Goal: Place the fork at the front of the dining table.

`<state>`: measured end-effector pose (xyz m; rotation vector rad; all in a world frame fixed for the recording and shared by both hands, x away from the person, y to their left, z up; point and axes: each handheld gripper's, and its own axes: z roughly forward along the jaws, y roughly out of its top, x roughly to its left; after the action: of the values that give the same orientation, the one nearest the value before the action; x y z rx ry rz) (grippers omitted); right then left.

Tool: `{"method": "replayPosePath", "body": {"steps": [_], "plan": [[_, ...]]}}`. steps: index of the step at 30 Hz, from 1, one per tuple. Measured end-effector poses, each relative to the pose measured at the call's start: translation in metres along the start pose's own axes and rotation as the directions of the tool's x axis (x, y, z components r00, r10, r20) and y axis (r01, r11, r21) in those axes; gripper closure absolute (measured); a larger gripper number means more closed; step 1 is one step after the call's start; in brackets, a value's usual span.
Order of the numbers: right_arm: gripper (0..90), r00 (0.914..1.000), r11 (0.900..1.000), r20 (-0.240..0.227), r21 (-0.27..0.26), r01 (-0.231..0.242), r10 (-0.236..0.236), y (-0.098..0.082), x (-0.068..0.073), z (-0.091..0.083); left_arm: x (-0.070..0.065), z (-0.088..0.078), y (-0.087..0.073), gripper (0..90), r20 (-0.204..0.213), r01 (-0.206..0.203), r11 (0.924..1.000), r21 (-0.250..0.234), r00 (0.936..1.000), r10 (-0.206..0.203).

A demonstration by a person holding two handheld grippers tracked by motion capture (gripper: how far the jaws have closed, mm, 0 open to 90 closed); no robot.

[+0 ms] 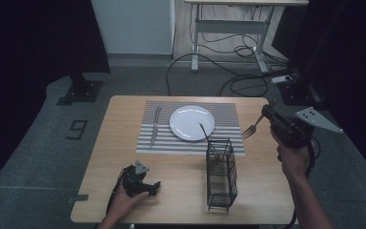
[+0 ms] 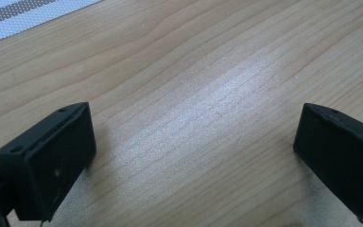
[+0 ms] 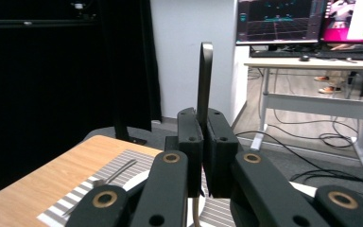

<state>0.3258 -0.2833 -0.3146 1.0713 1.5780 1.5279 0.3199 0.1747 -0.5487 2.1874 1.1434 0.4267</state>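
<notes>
Holding a fork (image 1: 252, 129) in the air beside the right edge of the table (image 1: 181, 191), the right gripper (image 1: 268, 113) has its jaws pressed together on the handle, and the prongs point down and to the left, toward the striped placemat (image 1: 190, 143). In the right gripper view the handle (image 3: 204, 75) stands up thin and dark between the two pads. The fork looks like metal, so I judge it stiff, quite light and a little slippery; a grip on the flat sides of the handle, as it is now, seems the safest place, because the thin edge can turn between the pads. On the placemat lies a white plate (image 1: 192, 122) with a knife (image 1: 155, 125) at its left side. A black wire basket (image 1: 220, 174) stands in front of the plate, with one more utensil in it. The left gripper (image 1: 153, 187) rests low on the near part of the table, jaws spread wide with nothing between them
</notes>
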Motion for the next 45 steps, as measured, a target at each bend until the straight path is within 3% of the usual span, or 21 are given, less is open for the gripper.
{"method": "replayPosePath", "body": {"steps": [13, 20, 27, 45], "plan": [[86.2, 0.998, 0.998, 0.062, 0.061, -0.015, 0.011, -0.019, -0.022, 0.025, 0.0, 0.0, 0.0, 0.0, 0.0, 0.0, 1.0, 0.0, 1.0, 0.0], [86.2, 0.9974, 0.992, 0.07, 0.125, -0.026, 0.017, -0.052, -0.027, 0.055, 0.0, 0.0, 0.0, 0.0, -0.001, 0.0, 1.0, 0.0, 1.0, 0.0], [86.1, 0.9953, 0.978, 0.094, 0.205, -0.04, 0.021, -0.088, -0.034, 0.085, 0.0, 0.0, 0.0, 0.0, -0.002, -0.001, 1.0, -0.001, 1.0, 0.001], [86.1, 0.9939, 0.962, 0.1, 0.272, 0.018, -0.047, -0.127, -0.021, 0.124, 0.0, 0.0, 0.0, 0.0, -0.001, 0.0, 1.0, -0.001, 1.0, 0.0]]}}
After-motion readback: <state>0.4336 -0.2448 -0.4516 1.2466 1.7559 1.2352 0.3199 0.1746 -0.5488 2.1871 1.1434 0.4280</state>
